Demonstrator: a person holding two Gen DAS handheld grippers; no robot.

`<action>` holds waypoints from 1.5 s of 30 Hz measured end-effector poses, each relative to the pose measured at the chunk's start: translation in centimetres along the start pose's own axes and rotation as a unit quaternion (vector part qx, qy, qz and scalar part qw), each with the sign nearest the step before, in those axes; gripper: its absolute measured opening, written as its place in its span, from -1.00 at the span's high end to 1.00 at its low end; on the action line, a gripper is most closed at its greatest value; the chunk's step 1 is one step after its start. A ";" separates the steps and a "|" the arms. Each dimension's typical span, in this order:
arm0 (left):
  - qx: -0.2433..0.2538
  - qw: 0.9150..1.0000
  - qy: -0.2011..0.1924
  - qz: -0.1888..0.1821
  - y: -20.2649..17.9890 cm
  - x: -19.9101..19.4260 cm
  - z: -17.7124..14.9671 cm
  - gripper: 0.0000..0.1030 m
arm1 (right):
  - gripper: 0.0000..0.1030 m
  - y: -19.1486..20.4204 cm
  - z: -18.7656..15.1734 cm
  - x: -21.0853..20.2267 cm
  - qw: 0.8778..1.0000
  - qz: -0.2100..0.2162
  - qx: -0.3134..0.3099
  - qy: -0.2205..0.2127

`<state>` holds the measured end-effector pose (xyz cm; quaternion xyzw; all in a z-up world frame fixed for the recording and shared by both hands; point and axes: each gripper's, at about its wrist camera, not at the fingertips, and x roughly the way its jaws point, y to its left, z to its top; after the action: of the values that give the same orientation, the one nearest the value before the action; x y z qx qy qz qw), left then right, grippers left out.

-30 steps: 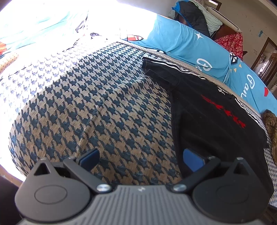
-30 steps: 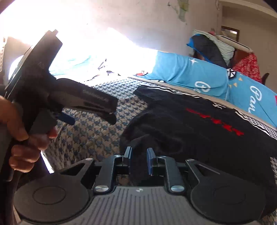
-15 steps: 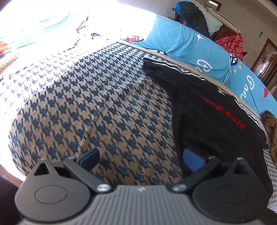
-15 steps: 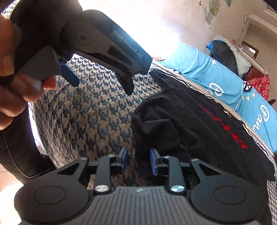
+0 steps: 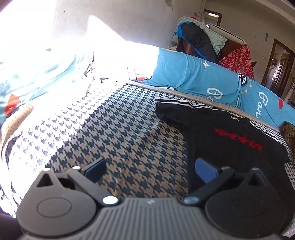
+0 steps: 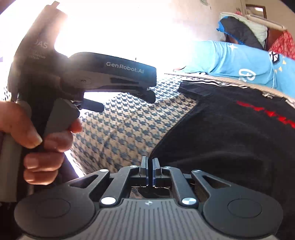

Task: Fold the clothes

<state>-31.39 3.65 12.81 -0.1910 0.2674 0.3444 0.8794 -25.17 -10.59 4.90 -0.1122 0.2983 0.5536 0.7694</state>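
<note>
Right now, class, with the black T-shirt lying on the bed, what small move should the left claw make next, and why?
Probably slide the left claw rightward so its open fingers straddle the black T-shirt edge. It hovers mostly over the houndstooth cover, holding nothing; the right claw looks nearly shut at the shirt's near edge.

Sunlight is blowing out the upper-left wall (image 5: 114, 16), plaster looking off-white w/ marks. Bed cover (image 5: 118, 129) is showing a blue/tan houndstooth. Blue pillows (image 5: 193, 77) are lying along the far edge. Wooden door (image 5: 278, 62) is standing at far right.
</note>
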 end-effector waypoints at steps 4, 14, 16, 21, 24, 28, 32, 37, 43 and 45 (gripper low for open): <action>0.005 1.000 -0.012 0.008 0.4 -0.4 0.4 -1.00 | 0.88 0.1 0.5 1.8 0.999 0.009 0.048 0.010; 0.004 1.000 0.017 -0.014 -0.3 0.8 -0.4 -1.00 | 0.88 2.3 -0.7 4.2 0.996 0.056 -0.008 0.066; 0.010 1.000 0.022 -0.019 -0.7 0.9 -0.7 -1.00 | 0.88 2.5 -1.2 3.7 0.997 0.051 -0.018 0.063; 0.023 0.998 0.040 -0.030 -2.2 1.6 -1.5 -1.00 | 0.88 0.5 -1.5 1.9 0.998 0.016 0.004 0.054; 0.044 0.997 0.053 -0.032 -3.6 2.1 -2.3 -1.00 | 0.87 -1.1 -1.6 0.8 0.999 -0.008 0.027 0.044; 0.060 0.995 0.069 -0.043 -5.4 2.7 -3.3 -1.00 | 0.73 -2.7 -1.9 -0.8 0.997 -0.055 0.037 0.027; 0.063 0.993 0.082 -0.051 -6.6 3.6 -4.0 -1.00 | 0.66 -4.3 -2.3 -2.7 0.994 -0.091 0.054 0.009; 0.050 0.993 0.096 -0.052 -7.3 5.4 -3.5 -1.00 | 0.65 -6.6 -3.2 -4.5 0.988 -0.129 0.090 -0.001; 0.034 0.994 0.100 -0.026 -7.4 8.8 -1.6 -1.00 | 0.65 -8.7 -4.3 -5.6 0.981 -0.148 0.128 -0.003; 0.031 0.994 0.104 -0.020 -7.5 10.1 -1.3 -1.00 | 0.64 -9.0 -4.4 -6.0 0.980 -0.149 0.129 -0.006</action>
<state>-20.29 2.87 6.89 -0.2038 0.3645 0.2967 0.8588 -19.68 -20.79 3.46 -0.0518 0.3429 0.3901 0.8530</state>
